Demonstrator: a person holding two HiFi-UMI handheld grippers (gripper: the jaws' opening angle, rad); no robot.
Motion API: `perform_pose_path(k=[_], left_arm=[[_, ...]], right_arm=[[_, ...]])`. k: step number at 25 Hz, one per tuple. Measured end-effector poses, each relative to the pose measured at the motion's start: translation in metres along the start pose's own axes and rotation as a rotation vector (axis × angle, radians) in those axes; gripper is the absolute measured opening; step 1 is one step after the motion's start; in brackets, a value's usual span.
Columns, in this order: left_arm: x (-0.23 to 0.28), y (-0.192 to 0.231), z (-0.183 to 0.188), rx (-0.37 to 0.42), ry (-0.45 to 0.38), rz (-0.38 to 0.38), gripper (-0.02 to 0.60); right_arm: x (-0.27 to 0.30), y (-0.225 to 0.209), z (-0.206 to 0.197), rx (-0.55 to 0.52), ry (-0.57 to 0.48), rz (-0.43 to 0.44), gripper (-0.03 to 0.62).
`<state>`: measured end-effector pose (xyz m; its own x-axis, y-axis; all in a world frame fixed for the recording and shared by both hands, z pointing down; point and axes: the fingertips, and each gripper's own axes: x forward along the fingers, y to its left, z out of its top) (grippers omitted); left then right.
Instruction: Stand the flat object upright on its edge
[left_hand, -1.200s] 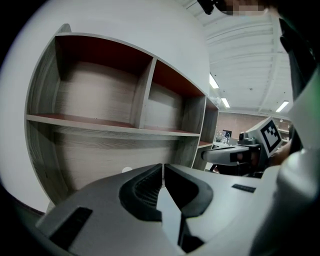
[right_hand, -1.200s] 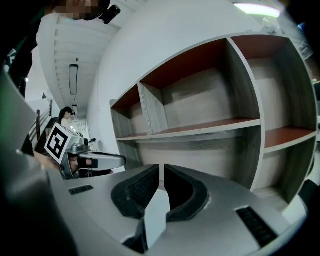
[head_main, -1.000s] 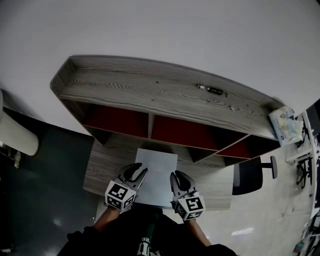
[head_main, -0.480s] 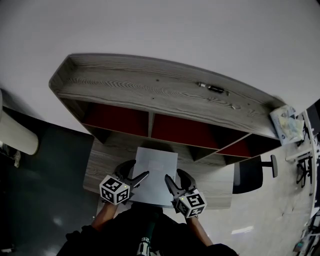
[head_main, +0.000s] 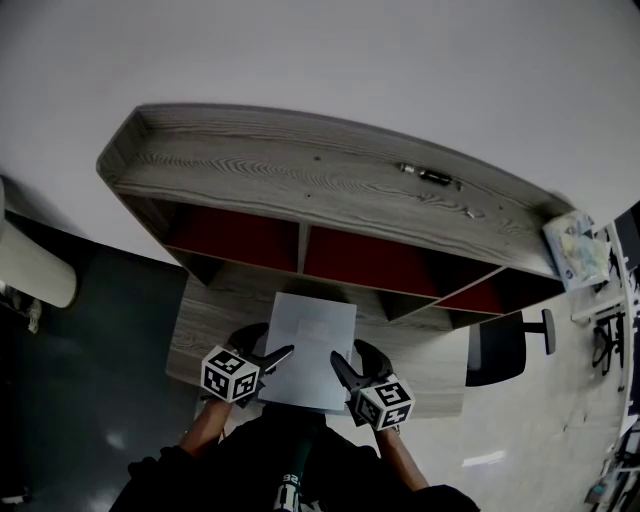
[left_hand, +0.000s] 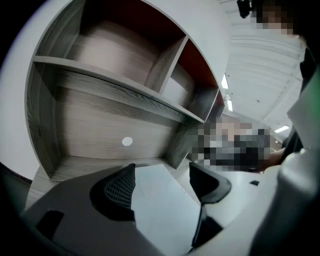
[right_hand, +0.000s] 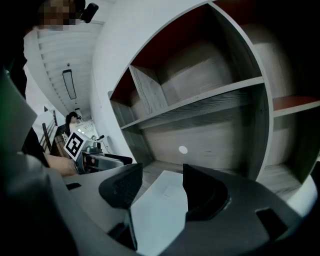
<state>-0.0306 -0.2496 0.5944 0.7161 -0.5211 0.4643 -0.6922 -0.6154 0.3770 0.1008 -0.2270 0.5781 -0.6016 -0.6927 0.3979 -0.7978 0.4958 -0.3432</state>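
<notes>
Left gripper (head_main: 272, 343) and right gripper (head_main: 349, 356), jaws just spread wide and pinching nothing, flank the near corners of the white flat object (head_main: 312, 340). It lies flat on the desk (head_main: 200, 330) at lower centre, ready for an edge pinch to tip it upright.

Dim, fisheye-warped, dark blurred edges

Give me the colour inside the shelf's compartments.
Dark red compartment interiors, against the grey woodgrain shelf; clearest in the head view.
</notes>
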Motion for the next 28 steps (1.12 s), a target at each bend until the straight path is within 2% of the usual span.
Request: perform_pose_path(k=[5,11,15,20,28], left_arm=[[0.002,0.006,-0.014,-0.022,0.041,-0.001,0.331],[0.0,0.029,-0.022,-0.142,0.021,0.049,0.364],[0.0,0.042,-0.031,-0.2,0.029,0.071,0.368],[0.008,0.05,-0.052,-0.194,0.108,0.071,0.368],[0.028,0.057,-0.087,-0.282,0.211,0.032,0.368]], right_arm=[[0.002,-0.007,-0.009,0.062,0.019,0.005,0.235],[0.003,-0.03,-0.022,0.142,0.016,-0.05,0.236],[0.006,-0.038,-0.033,0.189,0.04,-0.057,0.236],[0.016,-0.05,-0.053,0.252,0.083,-0.06,0.236],[0.032,-0.063,-0.085,0.286,0.198,-0.061,0.238]])
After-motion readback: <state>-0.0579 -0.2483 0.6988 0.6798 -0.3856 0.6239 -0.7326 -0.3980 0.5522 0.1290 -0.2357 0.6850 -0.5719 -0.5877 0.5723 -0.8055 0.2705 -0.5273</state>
